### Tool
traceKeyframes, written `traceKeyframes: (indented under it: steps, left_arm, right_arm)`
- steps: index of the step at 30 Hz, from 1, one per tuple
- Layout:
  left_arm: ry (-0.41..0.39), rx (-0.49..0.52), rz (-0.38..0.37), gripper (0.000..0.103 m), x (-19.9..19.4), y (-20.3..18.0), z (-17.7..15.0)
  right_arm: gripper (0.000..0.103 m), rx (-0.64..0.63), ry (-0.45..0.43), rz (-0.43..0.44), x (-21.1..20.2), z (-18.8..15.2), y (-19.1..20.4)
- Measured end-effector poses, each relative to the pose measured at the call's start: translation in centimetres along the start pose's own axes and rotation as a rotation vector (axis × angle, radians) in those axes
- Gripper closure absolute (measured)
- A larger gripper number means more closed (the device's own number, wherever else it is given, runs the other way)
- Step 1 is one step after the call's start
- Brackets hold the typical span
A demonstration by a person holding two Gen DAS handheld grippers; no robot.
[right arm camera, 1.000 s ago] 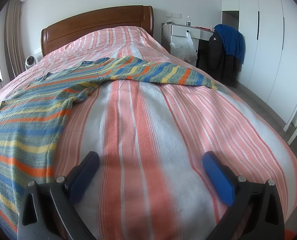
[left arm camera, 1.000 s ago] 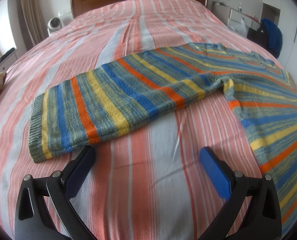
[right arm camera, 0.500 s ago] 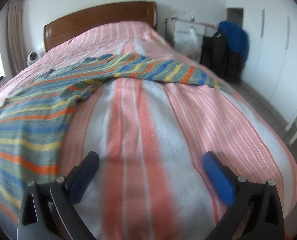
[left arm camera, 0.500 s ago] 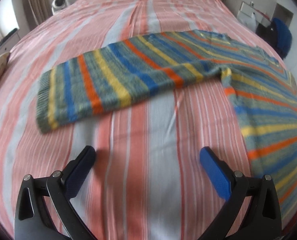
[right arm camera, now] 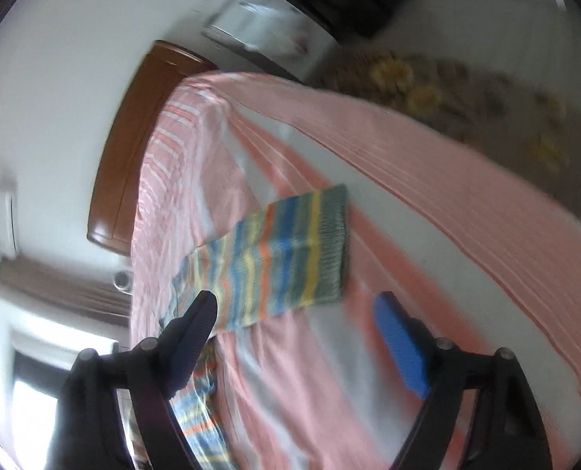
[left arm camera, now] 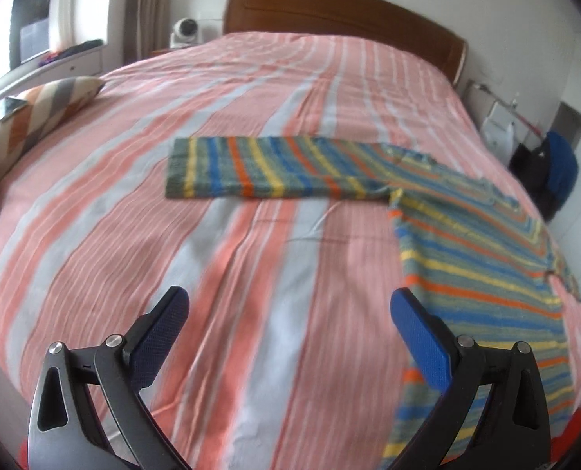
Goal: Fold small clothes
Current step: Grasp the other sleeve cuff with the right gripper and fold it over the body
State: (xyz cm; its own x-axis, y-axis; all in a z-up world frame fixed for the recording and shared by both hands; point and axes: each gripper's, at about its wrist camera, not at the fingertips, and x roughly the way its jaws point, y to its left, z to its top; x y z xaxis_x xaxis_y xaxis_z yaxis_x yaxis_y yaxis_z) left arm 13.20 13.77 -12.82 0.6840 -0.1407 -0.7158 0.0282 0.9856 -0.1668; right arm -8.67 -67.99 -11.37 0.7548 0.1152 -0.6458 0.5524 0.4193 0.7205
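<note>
Sweater (left arm camera: 466, 243) — blue, yellow, orange, grey-green stripes; bedspread (left arm camera: 251, 274) — pink-white stripes.

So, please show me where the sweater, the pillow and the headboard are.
sweater (left arm camera: 259, 168): left wrist view, on the outstretched sleeve.
pillow (left arm camera: 44, 105): left wrist view, on its striped top face.
headboard (left arm camera: 329, 11): left wrist view, on the wooden panel.

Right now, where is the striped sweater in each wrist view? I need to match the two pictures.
Left wrist view: the striped sweater fills the right side, one sleeve stretched flat leftward across the middle of the bed.
Right wrist view, tilted and blurred: a sleeve lies at centre, cuff to the right, just beyond the open jaws; more sweater shows at bottom left.
Shared landmark: the brown wooden headboard.
</note>
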Motion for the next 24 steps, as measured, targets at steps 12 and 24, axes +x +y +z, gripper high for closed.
traceKeyframes:
  steps: [12, 24]
  left_arm:
    - [0.057, 0.019, 0.097, 0.001, 3.3, 0.5, -2.0]
    - [-0.004, -0.023, 0.095, 0.001, 3.5, 2.3, -2.3]
  right_arm:
    - [0.068, 0.130, 0.068, 0.154, 7.1, 3.7, -2.5]
    - [0.099, -0.523, 0.018, -0.004, 5.0, -0.2, 20.6]
